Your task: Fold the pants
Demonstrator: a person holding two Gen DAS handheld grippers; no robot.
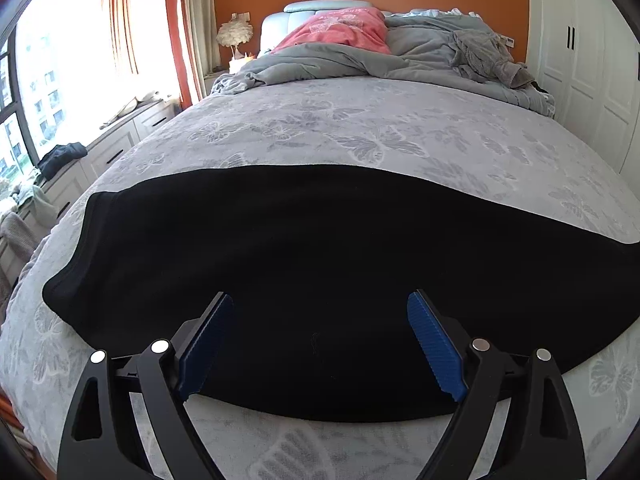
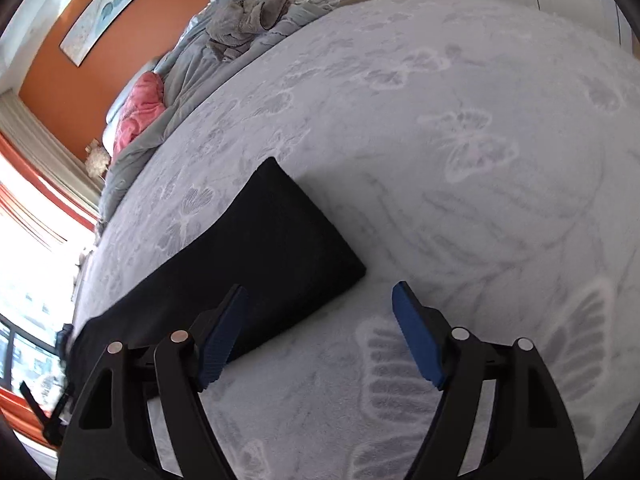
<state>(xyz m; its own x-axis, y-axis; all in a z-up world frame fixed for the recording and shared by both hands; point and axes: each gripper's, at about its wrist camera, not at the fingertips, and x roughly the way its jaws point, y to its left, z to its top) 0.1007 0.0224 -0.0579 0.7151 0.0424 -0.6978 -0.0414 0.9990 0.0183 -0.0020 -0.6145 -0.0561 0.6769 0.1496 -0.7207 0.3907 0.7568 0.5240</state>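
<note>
Both grippers, left gripper [image 1: 320,320] and right gripper [image 2: 318,312], are hovering spread wide and empty over the black pants [image 1: 280,260], so each should be pinching one corner evenly before lifting.

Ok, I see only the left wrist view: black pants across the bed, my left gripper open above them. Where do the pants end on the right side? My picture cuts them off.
Observer: In the right wrist view the pants end in a squared edge lying flat on the bedspread, just ahead of the right gripper.
Operator: Is the right gripper holding that end?
Observer: No. Its jaws stand open; the left finger is over the cloth, the right finger over bare bedspread.
Operator: Anything lying beyond that end?
Observer: Only butterfly-patterned bedspread; a crumpled grey blanket sits far off by the orange wall.
</note>
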